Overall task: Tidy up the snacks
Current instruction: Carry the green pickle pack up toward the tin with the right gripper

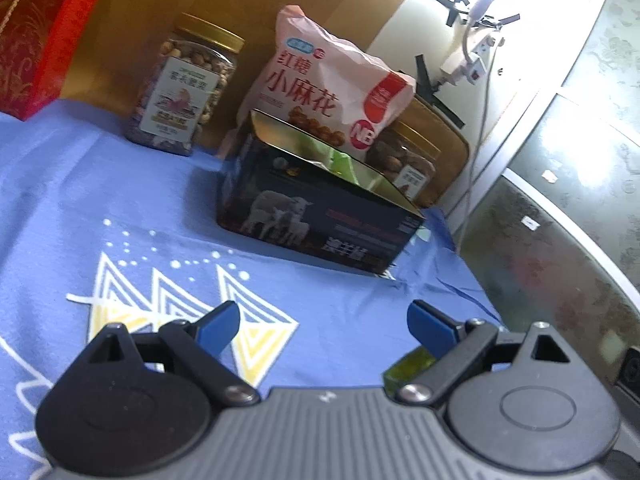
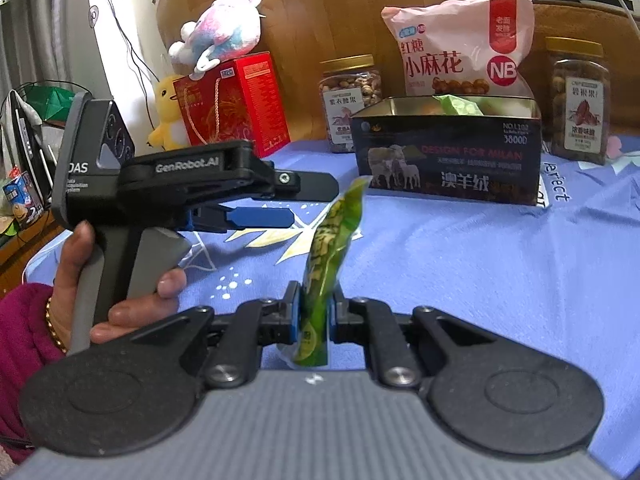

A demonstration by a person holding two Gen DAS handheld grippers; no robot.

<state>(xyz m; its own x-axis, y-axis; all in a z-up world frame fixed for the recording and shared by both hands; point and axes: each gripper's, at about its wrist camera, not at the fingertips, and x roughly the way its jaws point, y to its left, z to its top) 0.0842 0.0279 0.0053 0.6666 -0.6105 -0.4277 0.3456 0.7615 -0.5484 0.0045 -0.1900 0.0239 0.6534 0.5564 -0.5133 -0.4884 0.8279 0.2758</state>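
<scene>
A crinkly green snack packet is pinched upright by the right hand-held gripper, presumably for dropping into the open black rectangular tin ahead, while the left hand-held gripper is held open and empty.

Open tool before tin

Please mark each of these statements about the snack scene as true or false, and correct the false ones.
1. The right gripper is shut on a green snack packet. True.
2. The left gripper holds a jar. False: its jaws stand open with nothing between them.
3. The dark tin box has its lid on. False: it stands open, and a green packet shows inside.
4. A pink snack bag stands behind the tin box. True.
5. The plush toy lies on the blue cloth. False: it sits on top of the red gift box.
</scene>
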